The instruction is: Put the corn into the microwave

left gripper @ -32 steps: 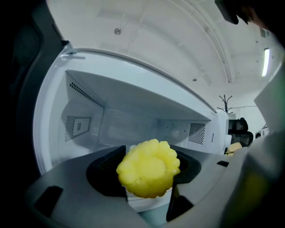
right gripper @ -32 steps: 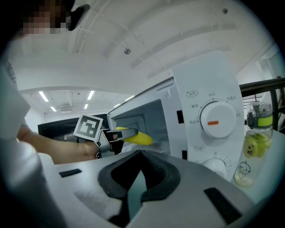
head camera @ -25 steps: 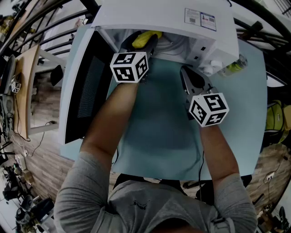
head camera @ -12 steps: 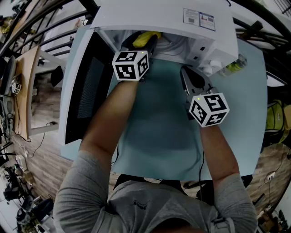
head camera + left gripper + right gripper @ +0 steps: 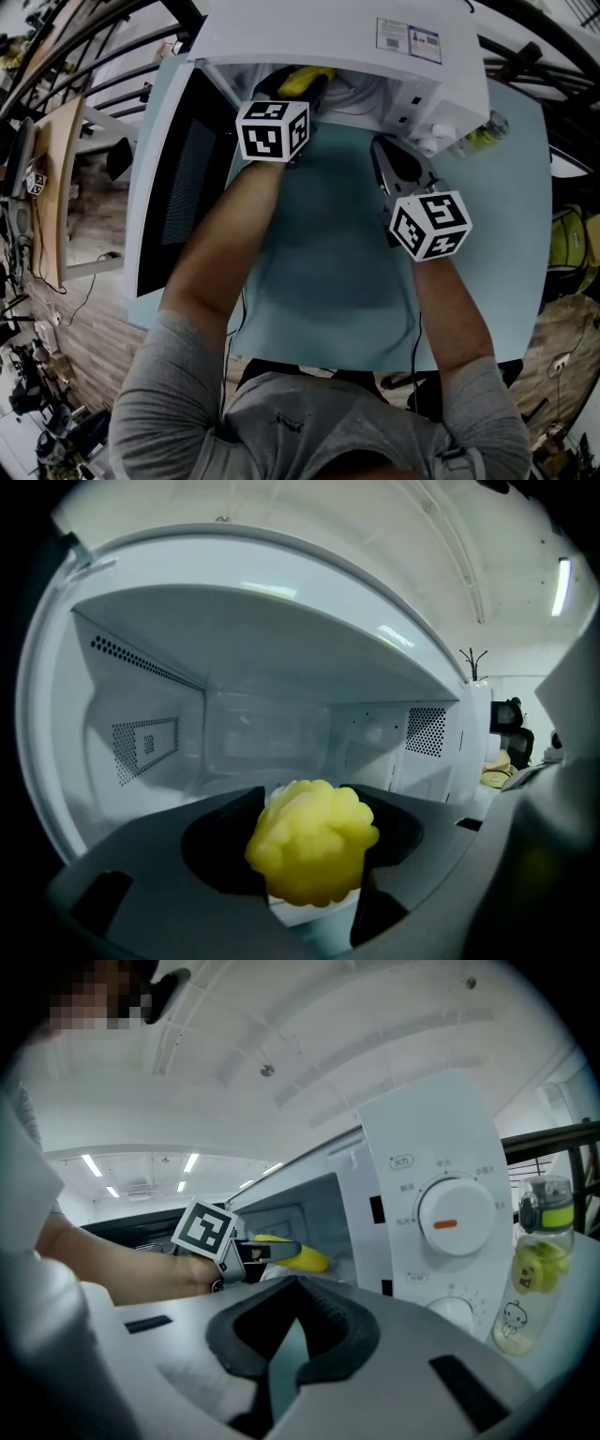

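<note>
Out to the left of the left gripper [image 5: 298,86]: the microwave door [image 5: 178,187], swung wide open over the edge of the pale blue table [image 5: 328,272]. Clamped between that gripper's two jaws: the corn [image 5: 312,841], a knobbly yellow cob seen end-on, pressed from either side and sticking out past the tips. Reaches with it into the mouth of the microwave [image 5: 356,33], cob at the front of the white cavity. Ahead of the jaws, a perforated vent [image 5: 141,747] on the left wall and another on the right.

To the right of that gripper and nearer the person, well apart: the right gripper [image 5: 292,1335], held low over the table in front of the microwave. Closed on nothing, tips meeting, only a thin slit of table colour showing between the pads. Ahead and to the right of it, the control panel with a white dial [image 5: 457,1216] bearing an orange mark. Further right again, beside the microwave: a clear bottle [image 5: 534,1269] with a green collar.
</note>
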Demonstrator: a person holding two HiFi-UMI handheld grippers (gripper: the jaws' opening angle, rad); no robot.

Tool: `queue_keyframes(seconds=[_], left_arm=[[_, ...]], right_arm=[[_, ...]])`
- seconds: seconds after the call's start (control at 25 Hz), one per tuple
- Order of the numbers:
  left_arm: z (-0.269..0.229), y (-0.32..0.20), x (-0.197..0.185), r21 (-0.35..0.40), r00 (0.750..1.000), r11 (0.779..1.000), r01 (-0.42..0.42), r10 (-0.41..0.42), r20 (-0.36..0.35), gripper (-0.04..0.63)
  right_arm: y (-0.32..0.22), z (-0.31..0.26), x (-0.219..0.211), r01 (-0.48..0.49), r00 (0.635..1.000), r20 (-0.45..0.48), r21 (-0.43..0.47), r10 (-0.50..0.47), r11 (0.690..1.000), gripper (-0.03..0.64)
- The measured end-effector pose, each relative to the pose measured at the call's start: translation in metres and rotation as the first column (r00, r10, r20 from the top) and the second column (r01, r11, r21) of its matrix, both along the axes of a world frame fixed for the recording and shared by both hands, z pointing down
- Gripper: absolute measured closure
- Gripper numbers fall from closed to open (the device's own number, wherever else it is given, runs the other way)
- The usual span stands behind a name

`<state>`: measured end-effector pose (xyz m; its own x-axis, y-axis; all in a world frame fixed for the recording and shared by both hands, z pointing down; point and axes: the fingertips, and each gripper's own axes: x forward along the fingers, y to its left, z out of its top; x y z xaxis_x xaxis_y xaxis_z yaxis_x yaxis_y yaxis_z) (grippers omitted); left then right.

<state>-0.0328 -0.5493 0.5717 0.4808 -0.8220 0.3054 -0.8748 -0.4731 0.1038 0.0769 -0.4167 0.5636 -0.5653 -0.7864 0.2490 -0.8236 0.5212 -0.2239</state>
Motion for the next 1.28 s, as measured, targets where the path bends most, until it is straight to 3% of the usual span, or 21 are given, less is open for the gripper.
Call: queue_keyframes(seconds=[0.48,0.8,1.28], left_arm=[[0.019,-0.004,0.006,-0.146,0.991,0.989,-0.035,0.053,0.126,0.331],[0.025,-0.012,0.01,-0.168,0.975,0.985,-0.048,0.083,0.205,0.331],[0.03,-0.02,0.016,-0.188,0.956,0.98,-0.062,0.113,0.271,0.331]], right_arm=[[0.001,-0.008,0.0,-0.001,1.0,-0.002,0.013,0.001,1.0,0.598],[0.003,-0.013,-0.001,0.0,1.0,-0.003,0.023,0.0,1.0,0.598],[0.004,-0.011,0.0,-0.004,1.0,-0.025,0.031,0.005,1.0,0.598]])
